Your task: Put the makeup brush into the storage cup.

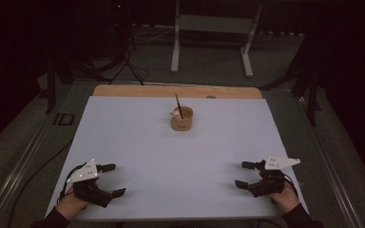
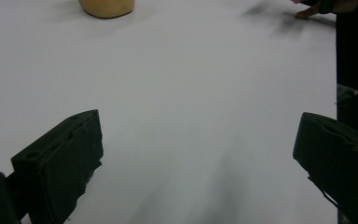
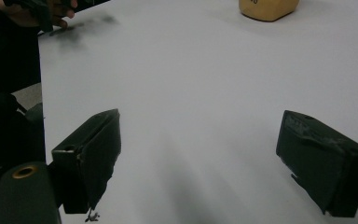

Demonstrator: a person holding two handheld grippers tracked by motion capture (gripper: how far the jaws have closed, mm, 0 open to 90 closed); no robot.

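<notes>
The high view is dim: the white sheet is the brightest area and the room beyond sinks into near black. In both gripper views the jaws are soft and out of focus. Faint grey shadows smear the sheet between them, and blurred shadows lie far ahead.

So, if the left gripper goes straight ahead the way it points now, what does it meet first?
Probably nothing: ahead of the open left gripper lies bare white sheet. The tan cup sits off-line, far left.
</notes>
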